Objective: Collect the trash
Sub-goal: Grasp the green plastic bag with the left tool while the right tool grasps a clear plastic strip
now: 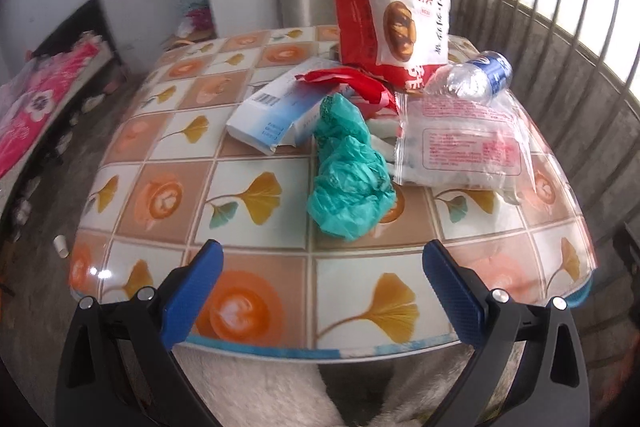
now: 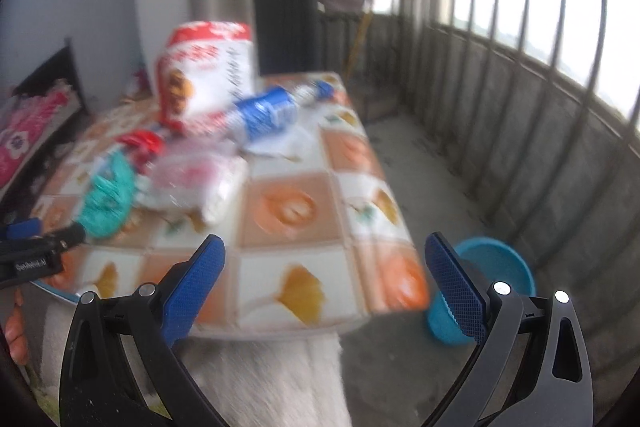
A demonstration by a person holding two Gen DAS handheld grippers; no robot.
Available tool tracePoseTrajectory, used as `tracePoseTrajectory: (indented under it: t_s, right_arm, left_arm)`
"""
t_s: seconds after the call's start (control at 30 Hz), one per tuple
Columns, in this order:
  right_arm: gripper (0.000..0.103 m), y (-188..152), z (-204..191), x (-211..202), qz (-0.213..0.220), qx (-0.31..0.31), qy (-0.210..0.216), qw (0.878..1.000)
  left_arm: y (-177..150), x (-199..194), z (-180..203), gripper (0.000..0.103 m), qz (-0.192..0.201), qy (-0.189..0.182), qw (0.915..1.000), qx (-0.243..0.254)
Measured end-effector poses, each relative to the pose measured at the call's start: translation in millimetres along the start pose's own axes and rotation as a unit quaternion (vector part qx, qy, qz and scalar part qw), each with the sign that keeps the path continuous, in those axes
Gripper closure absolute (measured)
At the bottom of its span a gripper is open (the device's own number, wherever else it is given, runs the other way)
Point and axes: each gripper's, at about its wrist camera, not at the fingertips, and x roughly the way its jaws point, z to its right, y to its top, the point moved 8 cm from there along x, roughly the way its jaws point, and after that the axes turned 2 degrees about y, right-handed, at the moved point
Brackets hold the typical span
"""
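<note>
From the left wrist camera, the left gripper point(image 1: 322, 263) hung low over the near edge of the table point(image 1: 256, 291), its two blue-padded fingers point(image 1: 196, 291) spread wide apart with nothing between them, pointed straight at the heap of rubbish. Nearest to it lay a crumpled teal plastic bag point(image 1: 348, 183), just ahead of the gap between the fingers and not touching either one. Left of the bag sat a white and blue carton point(image 1: 268, 115), lying flat with a barcode showing, and a red wrapper point(image 1: 352, 83) draped over its far end. To the right lay a clear plastic packet point(image 1: 460, 143) with red print, and behind that a crushed clear bottle point(image 1: 476, 75) with a blue label on its side. A tall red and white paper bag point(image 1: 394, 23) stood upright at the back of the pile. From the right wrist camera, which was blurred, the right gripper point(image 2: 324, 267) was held off the table's near right corner, angled across the patterned top, its fingers point(image 2: 456, 287) likewise wide apart and empty. The same pile sat well off to its left, the teal bag just beyond the tip of the left gripper, which showed at the left edge. A blue bin point(image 2: 488, 275) stood on the concrete floor beside the table, partly behind the right finger.
</note>
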Motion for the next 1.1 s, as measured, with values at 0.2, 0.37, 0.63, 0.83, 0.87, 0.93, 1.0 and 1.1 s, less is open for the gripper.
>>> tracePoseTrajectory:
  t_s: [0.2, 0.37, 0.63, 0.83, 0.87, 0.93, 1.0, 1.1]
  right_arm:
    - [0.008, 24.4, -34.3, 18.5, -0.006, -0.004, 0.077, 0.997]
    - [0.008, 38.7, -49.7, 38.5, -0.037, 0.045, 0.147, 0.987]
    - [0.025, 49.3, -61.5, 81.2, -0.098, 0.118, 0.210, 0.966]
    - [0.043, 33.7, -62.0, 105.8, -0.152, 0.158, 0.230, 0.948]
    - [0.049, 31.9, -62.0, 106.9, -0.156, 0.162, 0.235, 0.945]
    - [0.059, 30.2, -62.3, 105.5, -0.159, 0.168, 0.247, 0.941]
    - [0.073, 30.6, -62.1, 103.4, -0.159, 0.168, 0.251, 0.940]
    - [0.081, 31.1, -61.9, 98.1, -0.156, 0.170, 0.259, 0.938]
  left_arm:
    - [12.8, -6.0, -18.4, 0.006, 0.059, -0.113, 0.9917, -0.022]
    - [23.3, -8.9, -14.7, 0.006, 0.087, -0.181, 0.9791, -0.032]
    - [30.5, 20.0, 5.9, 0.006, 0.088, -0.178, 0.9798, 0.023]
    - [25.5, 38.4, 11.5, 0.022, 0.072, -0.180, 0.9804, 0.033]
    - [24.8, 40.0, 12.3, 0.024, 0.072, -0.182, 0.9801, 0.036]
    - [21.6, 42.2, 14.2, 0.034, 0.067, -0.179, 0.9805, 0.043]
    - [19.7, 45.4, 14.2, 0.044, 0.063, -0.175, 0.9814, 0.048]
    - [17.2, 45.4, 13.3, 0.055, 0.062, -0.174, 0.9814, 0.051]
